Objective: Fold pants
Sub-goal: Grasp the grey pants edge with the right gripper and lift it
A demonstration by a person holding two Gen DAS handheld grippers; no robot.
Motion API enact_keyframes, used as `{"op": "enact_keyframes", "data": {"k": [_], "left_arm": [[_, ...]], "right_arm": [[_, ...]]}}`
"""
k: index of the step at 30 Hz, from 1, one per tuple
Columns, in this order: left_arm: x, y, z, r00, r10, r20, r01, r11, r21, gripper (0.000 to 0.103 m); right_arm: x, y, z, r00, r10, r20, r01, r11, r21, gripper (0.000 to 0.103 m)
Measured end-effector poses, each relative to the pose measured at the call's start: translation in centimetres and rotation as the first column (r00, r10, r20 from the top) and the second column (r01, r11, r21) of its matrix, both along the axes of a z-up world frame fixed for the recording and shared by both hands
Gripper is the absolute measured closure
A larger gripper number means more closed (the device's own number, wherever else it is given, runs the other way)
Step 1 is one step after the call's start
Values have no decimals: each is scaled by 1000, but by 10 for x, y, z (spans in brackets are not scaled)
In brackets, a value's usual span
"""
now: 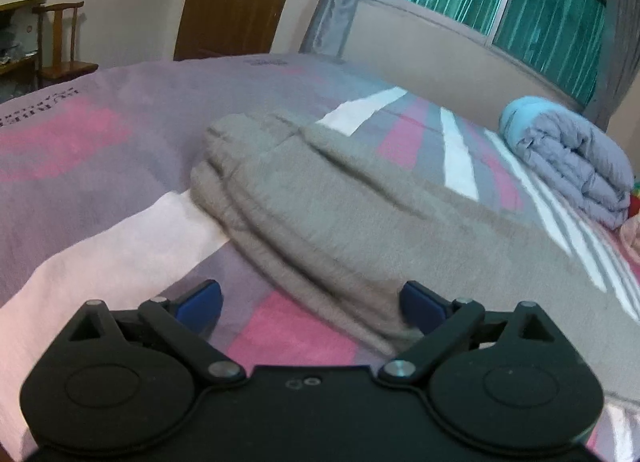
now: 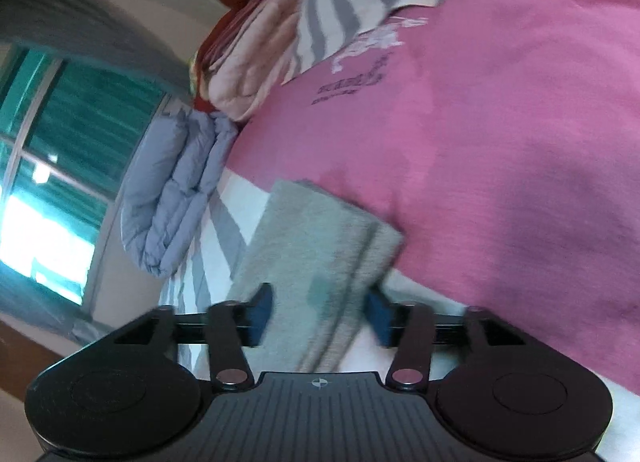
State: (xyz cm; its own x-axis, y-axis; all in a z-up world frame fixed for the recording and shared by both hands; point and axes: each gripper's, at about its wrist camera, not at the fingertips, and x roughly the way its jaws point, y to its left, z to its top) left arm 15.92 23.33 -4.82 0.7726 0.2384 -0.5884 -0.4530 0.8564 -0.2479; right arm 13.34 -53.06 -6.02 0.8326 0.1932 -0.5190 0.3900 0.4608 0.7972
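Grey knit pants (image 1: 340, 197) lie stretched across a bed with a pink, grey and white cover (image 1: 80, 133). In the left wrist view the waistband end lies at the far left and the cloth runs toward the lower right. My left gripper (image 1: 310, 308) is open just above the bed, its right blue pad touching the near edge of the pants. In the right wrist view the leg end of the pants (image 2: 320, 246) lies between the blue pads of my right gripper (image 2: 318, 314). That gripper is open around the cloth, not closed on it.
A folded lavender and blue quilt (image 1: 576, 157) lies at the right side of the bed; it also shows in the right wrist view (image 2: 176, 189). Pink bedding (image 2: 248, 61) is stacked beyond it. A wooden chair (image 1: 64, 41), a door and a window stand behind the bed.
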Motion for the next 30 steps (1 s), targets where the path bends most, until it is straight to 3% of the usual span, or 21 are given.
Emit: {"op": "enact_keyframes", "data": {"k": [1, 6, 7, 8, 10, 13, 18, 20, 24, 27, 30], "left_arm": [[3, -2, 1, 1000, -19, 3, 19, 1000, -3, 12], [24, -3, -10, 998, -39, -57, 40, 999, 27, 8], [26, -3, -14, 997, -42, -61, 44, 998, 33, 7], [27, -4, -16, 997, -45, -59, 48, 998, 39, 7], [28, -4, -18, 997, -48, -60, 50, 998, 45, 6], [26, -2, -19, 997, -52, -55, 54, 998, 39, 6], [21, 3, -13, 997, -68, -45, 69, 998, 14, 9], [15, 6, -7, 998, -64, -29, 64, 998, 10, 13], [-8, 16, 6, 999, -23, 38, 22, 1000, 19, 13], [-24, 26, 14, 997, -3, 71, 3, 1000, -8, 12], [-37, 36, 22, 997, -3, 78, 4, 1000, -9, 11]], "right_arm": [[3, 5, 6, 1000, 18, -5, -18, 999, -30, 36], [11, 24, 9, 997, 75, -25, -77, 990, -118, 36], [9, 26, 8, 997, 79, -17, -81, 989, -126, 41], [10, 28, 7, 996, 86, -24, -88, 986, -144, 61], [14, 29, 2, 993, 85, -83, -98, 979, -178, 81], [15, 18, -10, 996, 57, -72, -64, 994, -93, 86], [21, 13, -10, 994, 52, -94, -58, 997, -59, 86], [23, 16, 1, 994, 61, -93, -70, 994, -88, 93], [21, 43, 49, 994, 102, 35, -92, 972, -217, 93], [27, 85, 85, 975, 194, 105, -148, 928, -341, 94], [35, 145, 114, 933, 324, 156, -222, 860, -459, 94]]}}
